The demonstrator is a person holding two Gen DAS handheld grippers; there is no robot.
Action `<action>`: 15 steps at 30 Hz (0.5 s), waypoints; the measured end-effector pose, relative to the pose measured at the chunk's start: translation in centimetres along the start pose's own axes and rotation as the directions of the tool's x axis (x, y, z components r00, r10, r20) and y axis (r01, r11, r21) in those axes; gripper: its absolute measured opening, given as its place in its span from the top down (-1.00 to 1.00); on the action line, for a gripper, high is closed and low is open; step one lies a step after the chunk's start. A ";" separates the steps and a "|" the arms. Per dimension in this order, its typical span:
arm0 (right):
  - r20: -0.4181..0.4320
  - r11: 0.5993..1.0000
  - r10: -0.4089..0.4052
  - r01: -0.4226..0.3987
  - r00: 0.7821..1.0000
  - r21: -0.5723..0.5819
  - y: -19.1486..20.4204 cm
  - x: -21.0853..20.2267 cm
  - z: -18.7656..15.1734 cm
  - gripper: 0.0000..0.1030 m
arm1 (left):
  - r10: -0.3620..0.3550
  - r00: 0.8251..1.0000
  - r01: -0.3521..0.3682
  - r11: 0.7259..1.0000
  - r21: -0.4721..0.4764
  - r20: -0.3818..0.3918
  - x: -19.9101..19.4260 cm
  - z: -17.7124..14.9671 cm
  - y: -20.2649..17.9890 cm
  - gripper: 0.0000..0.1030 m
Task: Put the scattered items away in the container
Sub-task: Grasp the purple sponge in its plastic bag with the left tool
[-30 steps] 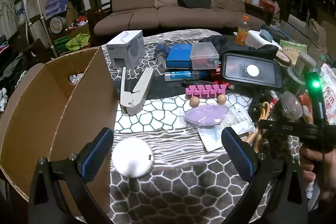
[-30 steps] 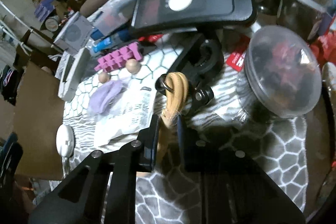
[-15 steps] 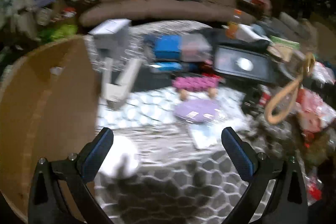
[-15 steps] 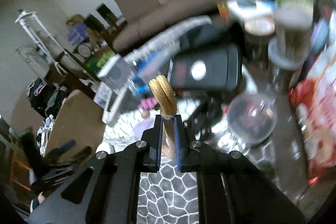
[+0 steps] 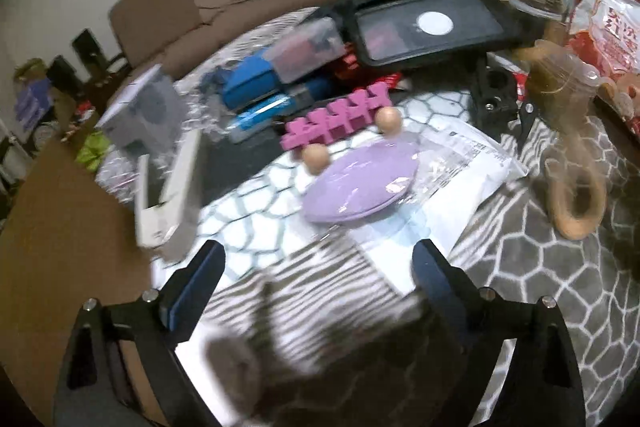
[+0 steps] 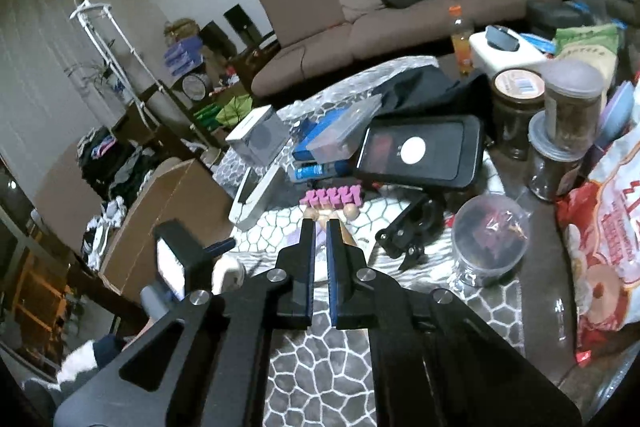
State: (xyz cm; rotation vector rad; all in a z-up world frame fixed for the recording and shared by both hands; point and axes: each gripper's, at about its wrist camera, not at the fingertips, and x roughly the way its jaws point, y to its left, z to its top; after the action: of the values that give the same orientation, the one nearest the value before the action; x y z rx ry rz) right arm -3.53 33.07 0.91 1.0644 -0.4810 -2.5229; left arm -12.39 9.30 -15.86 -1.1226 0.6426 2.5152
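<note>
Two grippers over the cluttered surface. Right gripper: fingers together, clamped on a tan rope loop hanging above the surface. Left gripper: fingers apart, closing, nothing between. Cardboard box at left.

The right tool has lifted the tan cord loop off the table.

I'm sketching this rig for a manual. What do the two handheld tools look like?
Both match: the left tool and right tool have matte black angular fingers with triangular cutouts, silver screw heads at the joints, and blue pads lining the inner faces. No cables show.
</note>
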 end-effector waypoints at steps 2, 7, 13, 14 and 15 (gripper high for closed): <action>-0.036 1.000 -0.016 0.016 0.999 -0.012 -0.2 1.0 -0.3 0.91 | 0.000 1.000 0.000 1.000 0.031 0.000 0.7 0.2 -0.3 -0.85; -0.164 0.998 -0.069 0.070 0.984 -0.001 -2.4 4.2 -1.4 0.82 | -0.027 1.000 0.026 0.998 0.058 0.011 1.8 1.1 -0.5 -0.85; -0.236 0.993 -0.099 0.110 0.967 0.035 -4.2 5.4 -2.1 0.61 | -0.110 0.994 0.110 0.994 0.027 0.000 3.4 2.0 -0.2 -0.74; -0.244 0.993 -0.100 0.111 0.965 0.033 -4.3 5.6 -2.1 0.54 | -0.137 0.991 0.137 0.991 0.008 0.000 3.5 1.9 -0.1 -0.27; -0.249 0.993 -0.104 0.114 0.963 0.025 -4.2 5.8 -2.1 0.48 | -0.157 0.988 0.157 0.988 -0.012 -0.011 3.7 2.0 0.2 0.01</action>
State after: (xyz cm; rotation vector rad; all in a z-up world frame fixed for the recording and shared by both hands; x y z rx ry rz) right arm -6.56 33.78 -5.87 1.4347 -0.4121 -2.4342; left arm -16.06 10.55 -17.45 -1.1457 0.5214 2.3837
